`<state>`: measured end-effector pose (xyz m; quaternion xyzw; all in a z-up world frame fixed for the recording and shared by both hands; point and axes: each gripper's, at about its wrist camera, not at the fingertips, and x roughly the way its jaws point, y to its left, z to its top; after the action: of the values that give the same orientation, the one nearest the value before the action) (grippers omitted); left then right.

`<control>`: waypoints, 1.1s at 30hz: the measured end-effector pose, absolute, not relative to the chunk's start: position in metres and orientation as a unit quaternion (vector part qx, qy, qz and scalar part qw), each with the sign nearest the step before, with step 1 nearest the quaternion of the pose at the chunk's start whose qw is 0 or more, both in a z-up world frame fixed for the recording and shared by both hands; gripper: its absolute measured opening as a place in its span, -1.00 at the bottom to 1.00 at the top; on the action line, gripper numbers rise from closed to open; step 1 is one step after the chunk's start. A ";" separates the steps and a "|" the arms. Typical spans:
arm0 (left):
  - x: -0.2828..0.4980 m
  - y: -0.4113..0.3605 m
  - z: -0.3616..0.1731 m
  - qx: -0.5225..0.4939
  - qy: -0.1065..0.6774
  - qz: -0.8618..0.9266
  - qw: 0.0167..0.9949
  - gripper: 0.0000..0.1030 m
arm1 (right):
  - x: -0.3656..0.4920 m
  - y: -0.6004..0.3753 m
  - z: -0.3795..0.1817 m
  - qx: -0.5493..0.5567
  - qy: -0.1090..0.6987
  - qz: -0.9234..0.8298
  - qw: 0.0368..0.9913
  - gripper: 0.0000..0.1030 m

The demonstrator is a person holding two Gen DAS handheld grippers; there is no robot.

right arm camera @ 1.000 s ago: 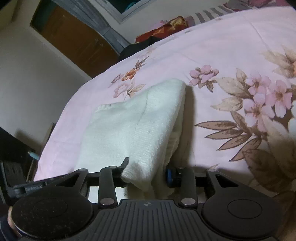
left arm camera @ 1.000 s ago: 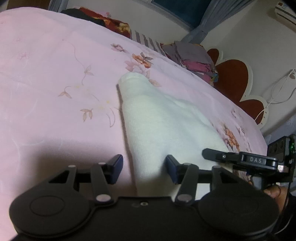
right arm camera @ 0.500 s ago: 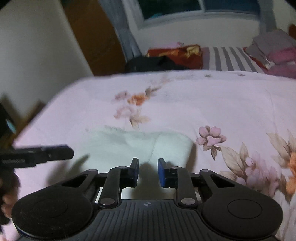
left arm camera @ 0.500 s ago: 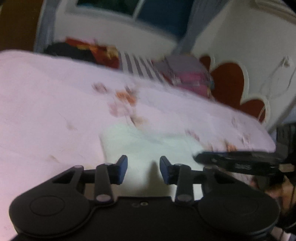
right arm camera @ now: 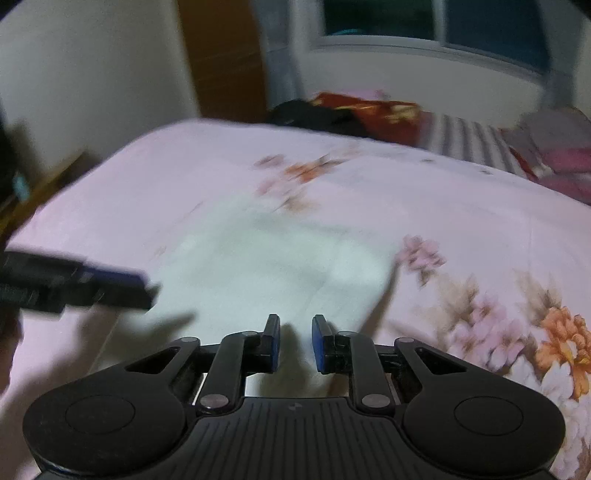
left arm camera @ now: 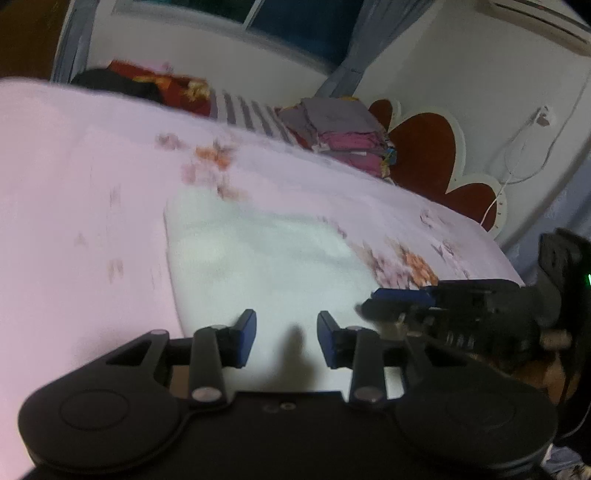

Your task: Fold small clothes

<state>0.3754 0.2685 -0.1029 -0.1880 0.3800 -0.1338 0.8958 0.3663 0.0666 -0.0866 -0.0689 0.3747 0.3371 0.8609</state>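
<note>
Motion blur smears the white garment (left arm camera: pixel 258 254) in both wrist views, so its folds and edges cannot be read, and the flower prints on the pink bed cover (right arm camera: pixel 461 206) are soft smudges. At the lower right of the left wrist view the right gripper (left arm camera: pixel 373 301) is blurred and the hand behind it is cut off by the frame edge. At the left edge of the right wrist view the left gripper (right arm camera: pixel 147 290) is a dark streak, its body out of frame.

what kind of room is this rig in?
Most likely a home bedroom: a bed with a pink floral bedspread, a red scalloped headboard, a stack of folded clothes by a curtained window.
</note>
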 end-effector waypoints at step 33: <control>0.254 0.237 -0.121 -0.120 0.416 -0.025 0.901 -0.32 | 0.261 0.048 -0.105 -0.107 0.422 0.230 0.870 -0.62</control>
<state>0.2543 0.2368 -0.1206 -0.1203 0.4157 -0.0253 0.9011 0.2612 0.0483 -0.1053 -0.1074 0.4221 0.2301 0.8703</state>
